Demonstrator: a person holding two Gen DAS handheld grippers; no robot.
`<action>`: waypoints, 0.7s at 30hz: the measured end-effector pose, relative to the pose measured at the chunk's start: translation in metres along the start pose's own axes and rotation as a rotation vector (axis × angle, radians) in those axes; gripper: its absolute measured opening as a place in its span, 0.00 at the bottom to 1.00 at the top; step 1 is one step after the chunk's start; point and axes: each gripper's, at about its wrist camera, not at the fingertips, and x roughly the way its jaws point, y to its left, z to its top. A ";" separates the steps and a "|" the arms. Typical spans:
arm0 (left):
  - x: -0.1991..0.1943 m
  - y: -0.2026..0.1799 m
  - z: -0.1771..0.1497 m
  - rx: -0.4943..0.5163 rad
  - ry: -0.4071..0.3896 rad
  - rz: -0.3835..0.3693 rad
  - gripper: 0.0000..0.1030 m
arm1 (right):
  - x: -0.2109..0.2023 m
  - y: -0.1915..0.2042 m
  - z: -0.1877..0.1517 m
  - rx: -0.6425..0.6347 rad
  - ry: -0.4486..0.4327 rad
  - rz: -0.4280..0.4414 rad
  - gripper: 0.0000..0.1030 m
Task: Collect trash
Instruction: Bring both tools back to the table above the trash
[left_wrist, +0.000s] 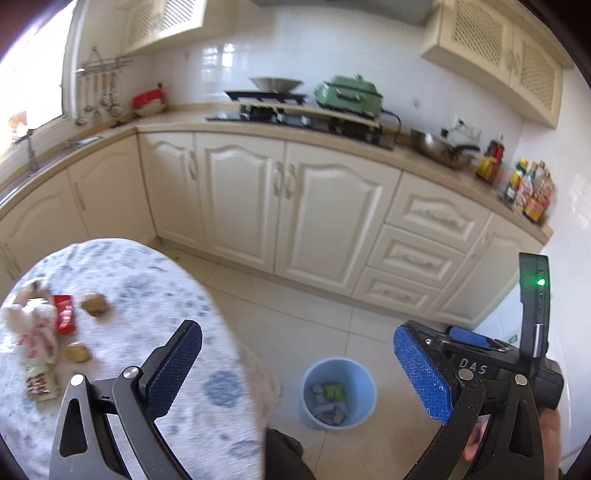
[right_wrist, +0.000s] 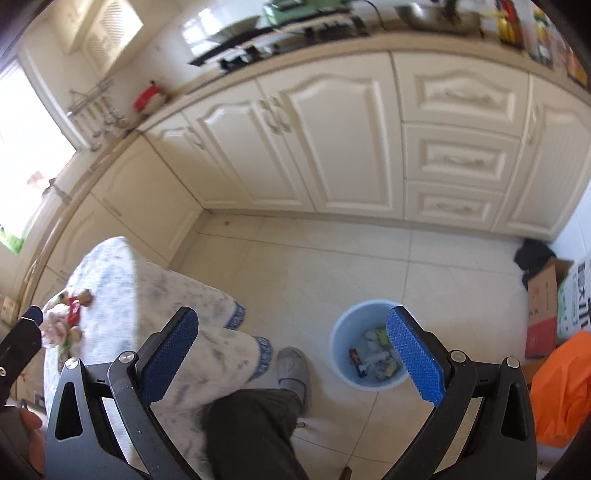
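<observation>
Trash remaining, a red foil wrapper (left_wrist: 64, 314) among crumpled white packets (left_wrist: 35, 339), lies on your floral-clothed round table (left_wrist: 155, 280), left of both claws. Left gripper (left_wrist: 297, 369) and right gripper (right_wrist: 291, 354) gape empty. Left is nearer; the pale-blue plastic bin (left_wrist: 364, 398) stands below.

Sunlit kitchen: cream cabinets (left_wrist: 288, 206), white tiled wall (left_wrist: 399, 62), pale floor (right_wrist: 332, 266).

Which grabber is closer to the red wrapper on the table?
Left. The left gripper hangs at the table's edge near the red wrapper; the right gripper is farther off, toward the blue bin.
</observation>
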 end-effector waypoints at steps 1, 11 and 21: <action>-0.014 0.007 -0.004 -0.013 -0.020 0.016 0.99 | -0.006 0.013 0.002 -0.023 -0.013 0.013 1.00; -0.146 0.067 -0.054 -0.163 -0.169 0.161 0.99 | -0.057 0.162 0.001 -0.316 -0.137 0.141 1.00; -0.248 0.093 -0.109 -0.276 -0.316 0.326 0.99 | -0.087 0.276 -0.030 -0.538 -0.185 0.288 1.00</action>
